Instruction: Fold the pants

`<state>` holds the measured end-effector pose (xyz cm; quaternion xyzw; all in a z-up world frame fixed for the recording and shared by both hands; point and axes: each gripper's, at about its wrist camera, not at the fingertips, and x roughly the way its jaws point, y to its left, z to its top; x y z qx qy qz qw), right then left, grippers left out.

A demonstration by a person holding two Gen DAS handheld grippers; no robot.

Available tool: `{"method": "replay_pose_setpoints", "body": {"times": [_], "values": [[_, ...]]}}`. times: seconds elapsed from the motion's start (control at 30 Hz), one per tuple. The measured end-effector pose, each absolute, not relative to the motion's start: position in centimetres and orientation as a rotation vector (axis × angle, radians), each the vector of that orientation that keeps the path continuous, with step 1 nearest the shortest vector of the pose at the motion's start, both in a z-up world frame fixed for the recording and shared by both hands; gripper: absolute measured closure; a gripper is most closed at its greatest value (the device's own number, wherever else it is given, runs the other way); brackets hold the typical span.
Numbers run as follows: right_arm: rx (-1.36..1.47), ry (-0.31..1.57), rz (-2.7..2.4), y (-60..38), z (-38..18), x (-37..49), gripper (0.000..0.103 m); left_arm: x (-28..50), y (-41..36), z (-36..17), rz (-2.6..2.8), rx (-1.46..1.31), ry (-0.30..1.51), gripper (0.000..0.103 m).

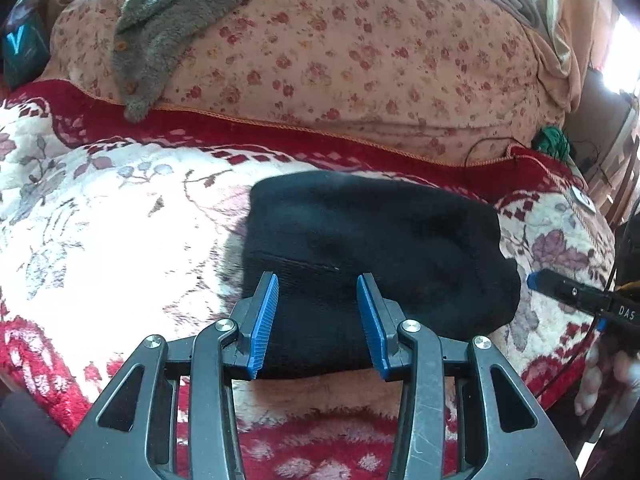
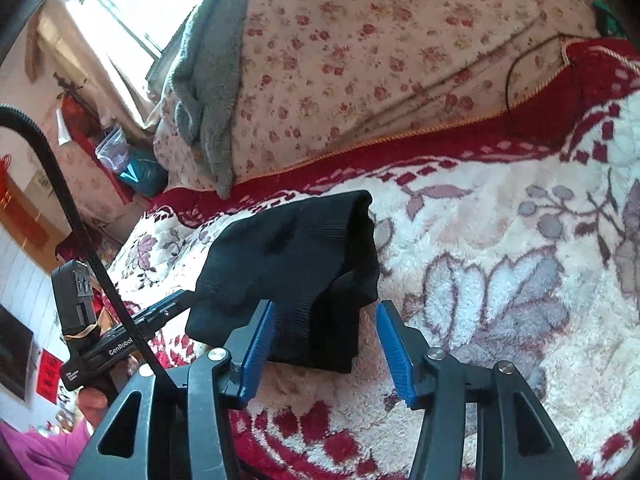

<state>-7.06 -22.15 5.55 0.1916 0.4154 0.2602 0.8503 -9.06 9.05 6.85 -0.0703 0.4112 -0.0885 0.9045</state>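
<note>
The pants (image 1: 372, 256), black and folded into a compact thick bundle, lie on a plush blanket (image 1: 120, 208) patterned in cream, red and mauve flowers that covers the bed. In the left wrist view the bundle sits just ahead of the left gripper (image 1: 318, 320), whose blue ribbed pads stand well apart with the near edge of the black cloth showing between them; the pads do not press on the fabric, and whether they touch it cannot be told. A seam line runs across the near part of the bundle.

In the right wrist view the right gripper (image 2: 324, 346) is likewise spread wide. Its left pad overlaps the lower edge of the pants (image 2: 296, 264) in the picture, while its right pad is over bare blanket (image 2: 500, 240), clear of the cloth. Nothing is clamped in either one. From this side the folded layers show as stacked ribbed bands, with one end standing up higher at the far side.

Each gripper appears in the other's view: the right one at the right edge, its blue tip just beside the bundle, and the left one at the lower left, its tip at the bundle's edge.

Behind the blanket's red border rises a bulky quilt (image 1: 360, 52) in a pale rose print, with a grey fleecy garment (image 1: 160, 28) draped over it. A thin black cable (image 1: 486, 148) lies near the quilt's foot.
</note>
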Motion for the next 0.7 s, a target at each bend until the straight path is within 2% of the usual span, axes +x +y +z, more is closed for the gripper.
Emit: {"method": "replay_pose_setpoints", "body": {"times": [0.33, 0.37, 0.47, 0.57, 0.6, 0.7], "values": [[0.392, 0.887, 0.539, -21.4, 5.3, -6.8, 0.049, -9.0, 10.7, 6.9, -0.149, -0.165, 0.865, 0.063], [0.392, 0.887, 0.537, -21.4, 5.3, -6.8, 0.047, -8.9, 10.9, 6.9, -0.148, -0.166, 0.869, 0.063], [0.396, 0.888, 0.529, -21.5, 5.1, -6.6, 0.032, -8.7, 11.3, 6.8, -0.15, -0.18, 0.881, 0.063], [0.408, 0.897, 0.533, -21.6, 4.8, -6.2, 0.032, -8.3, 12.3, 6.8, -0.167, -0.212, 0.897, 0.053], [0.409, 0.901, 0.528, -21.6, 4.7, -6.0, 0.031, -8.2, 12.6, 6.8, -0.172, -0.229, 0.901, 0.046], [0.403, 0.909, 0.521, -21.6, 4.3, -5.2, 0.03, -7.7, 13.5, 6.6, -0.167, -0.27, 0.917, 0.043]]}}
